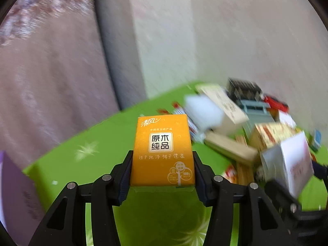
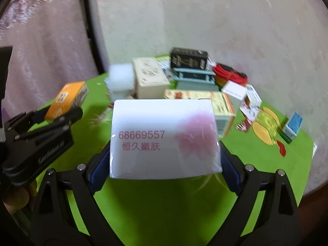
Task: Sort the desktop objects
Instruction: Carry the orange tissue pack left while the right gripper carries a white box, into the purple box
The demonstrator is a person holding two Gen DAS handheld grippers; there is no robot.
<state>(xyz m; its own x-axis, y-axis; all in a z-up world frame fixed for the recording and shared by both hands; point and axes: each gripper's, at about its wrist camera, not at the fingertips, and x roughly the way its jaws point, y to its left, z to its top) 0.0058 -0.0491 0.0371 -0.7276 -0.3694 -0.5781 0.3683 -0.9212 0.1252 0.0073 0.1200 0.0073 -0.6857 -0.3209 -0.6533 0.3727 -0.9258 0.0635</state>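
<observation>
Orange tissue pack (image 1: 162, 151) clamped betw. left tongs (image 1: 162, 171); right tongs (image 2: 165, 162) grip white box (image 2: 164, 139).

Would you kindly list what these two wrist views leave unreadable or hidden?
- Left wrist: the pile of boxes is motion-blurred; labels unreadable.
- Left wrist: a purple item is cut off by the frame edge.
- Right wrist: the white box hides the green table behind it.
- Right wrist: small blue box print too small.

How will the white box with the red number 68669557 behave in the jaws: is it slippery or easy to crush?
The white box looks wrapped in glossy film, so it may slip somewhat. Its flat faces and straight edges suggest stiff card, probably fairly light. The right gripper clamps only its lower sides, so it might tilt if swung fast.
</observation>
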